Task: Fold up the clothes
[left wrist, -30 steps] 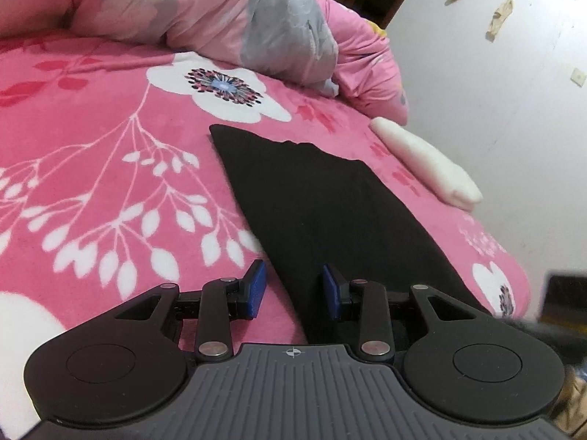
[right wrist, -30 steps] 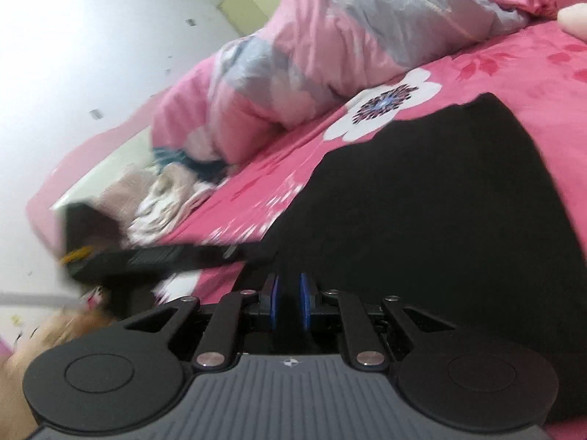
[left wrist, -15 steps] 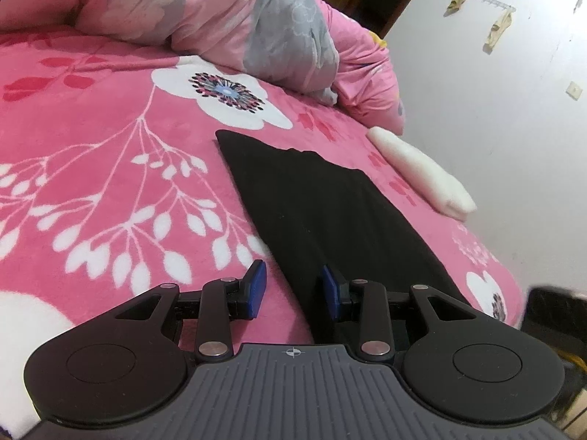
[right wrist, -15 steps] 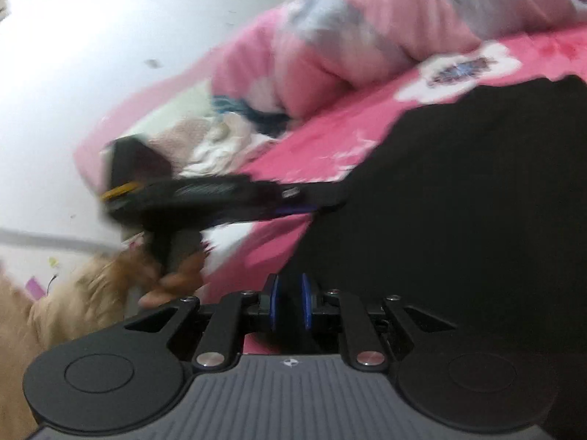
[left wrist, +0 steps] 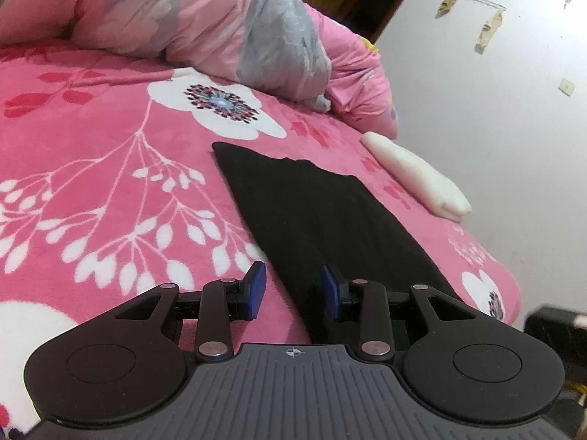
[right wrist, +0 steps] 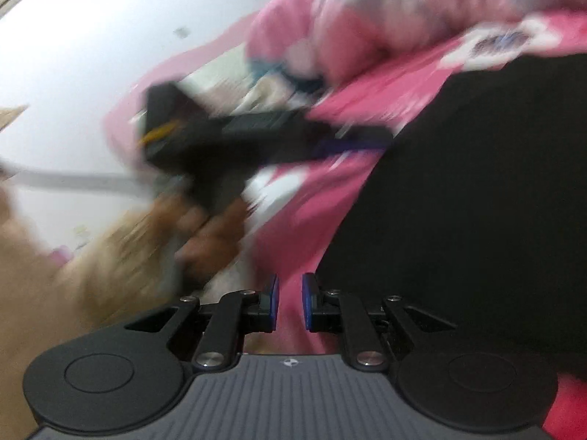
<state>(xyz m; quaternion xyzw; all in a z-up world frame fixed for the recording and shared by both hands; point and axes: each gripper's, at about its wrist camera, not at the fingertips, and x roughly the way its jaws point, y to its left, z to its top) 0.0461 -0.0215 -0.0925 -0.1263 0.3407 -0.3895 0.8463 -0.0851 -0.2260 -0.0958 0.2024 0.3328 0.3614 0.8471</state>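
Pink floral blanket (left wrist: 91,139) is covering the bed and carrying everything, with a plain white wall (left wrist: 495,117) sitting just behind it. One black garment (left wrist: 323,220) is lying flat on that blanket, already folded into a long narrow strip that's running away from the left wrist camera. One bunched-up pink and grey quilt (left wrist: 220,22) is piling up at the far end of the bed, and one white rolled-up thing (left wrist: 414,176) is resting near the bed's edge, apart from the garment.

Two tools are showing. The left tool (left wrist: 291,289) is hovering over the near end of the garment with its jaws standing moderately apart and nothing between them; its right pad looks to be over the black cloth, its left pad over the pink blanket. The right tool (right wrist: 290,302) is sitting just off the garment's (right wrist: 477,201) edge, over pink blanket, jaws narrow with a small gap and gripping nothing.

The right wrist view is pretty blurry, but one hand (right wrist: 209,234) in a tan sleeve (right wrist: 73,275) is holding the other tool there.
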